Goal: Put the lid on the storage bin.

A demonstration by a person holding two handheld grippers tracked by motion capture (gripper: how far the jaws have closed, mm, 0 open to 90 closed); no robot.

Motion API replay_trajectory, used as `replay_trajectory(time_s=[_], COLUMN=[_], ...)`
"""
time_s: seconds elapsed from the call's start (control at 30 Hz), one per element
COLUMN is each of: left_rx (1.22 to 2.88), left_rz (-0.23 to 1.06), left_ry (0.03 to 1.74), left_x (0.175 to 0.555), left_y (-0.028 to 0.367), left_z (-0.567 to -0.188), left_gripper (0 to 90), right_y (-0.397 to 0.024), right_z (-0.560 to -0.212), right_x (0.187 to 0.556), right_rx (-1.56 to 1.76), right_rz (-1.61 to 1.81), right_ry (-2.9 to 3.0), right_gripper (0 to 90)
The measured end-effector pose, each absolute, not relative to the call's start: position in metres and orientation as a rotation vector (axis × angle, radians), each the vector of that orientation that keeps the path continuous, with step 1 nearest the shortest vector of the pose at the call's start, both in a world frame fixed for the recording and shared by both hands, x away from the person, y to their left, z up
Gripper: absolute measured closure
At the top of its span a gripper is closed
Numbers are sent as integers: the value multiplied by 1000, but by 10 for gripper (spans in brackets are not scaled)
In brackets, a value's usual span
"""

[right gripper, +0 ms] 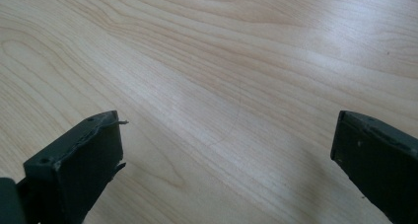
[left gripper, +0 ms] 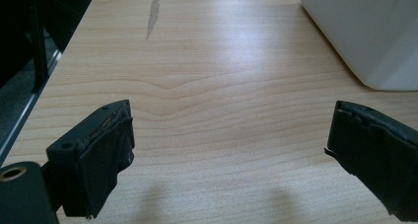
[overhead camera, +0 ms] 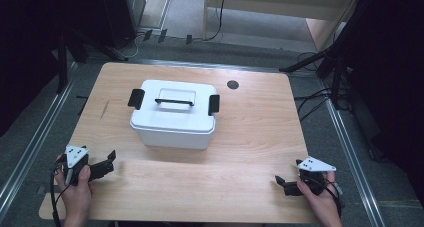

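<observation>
A white lidded box [overhead camera: 173,114] stands in the middle of the wooden table [overhead camera: 250,137]. It has a black carry handle [overhead camera: 174,102] on the lid and a black latch at each end. My left gripper [overhead camera: 111,158] rests near the table's front left corner, open, nothing between its jaws. In the left gripper view its jaws [left gripper: 229,135] stand wide apart and the box's lower corner [left gripper: 374,31] shows at upper right. My right gripper [overhead camera: 279,182] lies near the front right corner, also open, and in the right gripper view [right gripper: 226,145] bare wood lies between the jaws.
A small dark round cap [overhead camera: 232,84] sits in the tabletop behind the box. A grey smear [left gripper: 153,19] marks the wood at the left. Black stands and cables [overhead camera: 320,62] crowd the floor to the right and at the far left.
</observation>
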State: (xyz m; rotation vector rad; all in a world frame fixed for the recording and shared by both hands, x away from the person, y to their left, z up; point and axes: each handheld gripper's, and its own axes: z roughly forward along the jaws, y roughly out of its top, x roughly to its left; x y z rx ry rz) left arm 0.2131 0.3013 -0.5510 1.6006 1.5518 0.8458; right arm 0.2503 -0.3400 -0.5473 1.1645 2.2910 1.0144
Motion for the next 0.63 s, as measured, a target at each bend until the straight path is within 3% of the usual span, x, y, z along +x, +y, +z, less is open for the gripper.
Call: replay_trajectory(time_s=[0.63], left_rx=[1589], left_rz=[841], left_ry=[1557], left_x=[213], left_y=[302], left_z=[-551], left_gripper=[42], right_y=[-338], right_z=[-551], right_x=[244], right_rx=[1181], right_rz=[998], right_ry=[2229], right_gripper=[0])
